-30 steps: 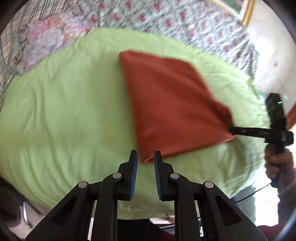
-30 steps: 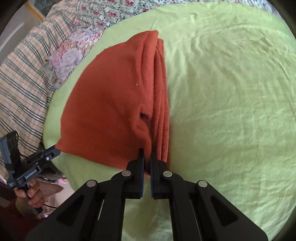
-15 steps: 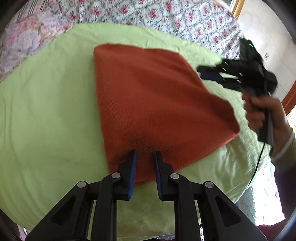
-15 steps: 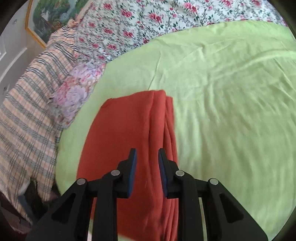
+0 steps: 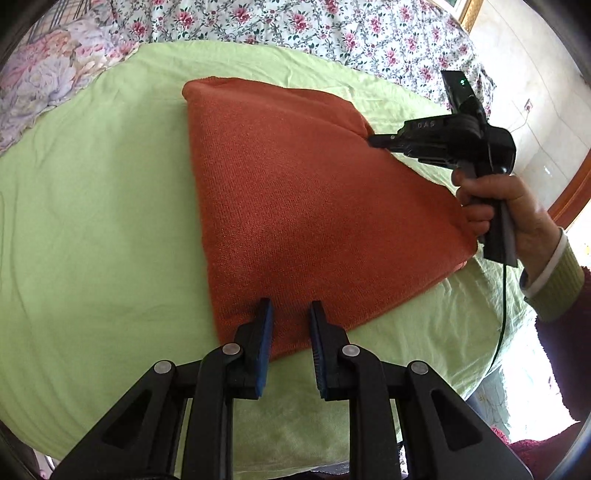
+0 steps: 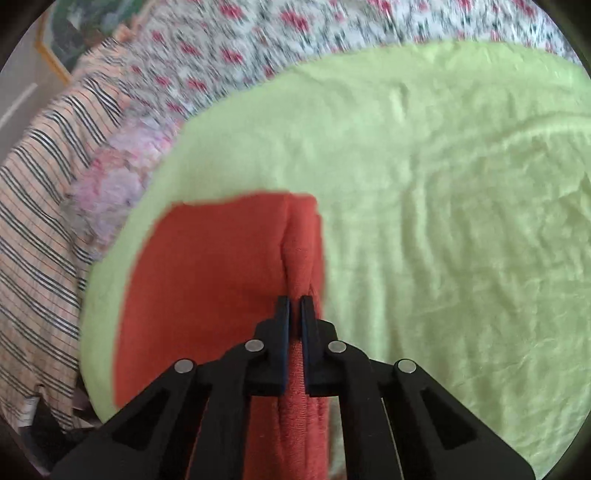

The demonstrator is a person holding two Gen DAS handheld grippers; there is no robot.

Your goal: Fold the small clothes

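Note:
A folded rust-orange knit cloth (image 5: 314,203) lies flat on the light green sheet (image 5: 92,221). My left gripper (image 5: 290,306) is open by a narrow gap. Its fingertips (image 5: 264,314) rest on the cloth's near edge, and the fabric between them lies flat and unpinched. Seen from the left wrist, my right gripper (image 5: 371,139) meets the cloth's far right edge, held by a person's hand (image 5: 509,199). In the right wrist view the right gripper (image 6: 294,301) is shut on the layered folded edge of the cloth (image 6: 207,266), which bunches up between the pads.
The green sheet (image 6: 443,221) stretches wide to the right of the cloth. Floral bedding (image 5: 295,22) lies beyond it, and a striped blanket (image 6: 37,221) sits at the left. A cable hangs from the right gripper past the bed's edge (image 5: 498,332).
The right gripper let go of the cloth's near corner, moved further along its right edge, opened and shut again on the folded layers. The left gripper sank onto the cloth's near edge.

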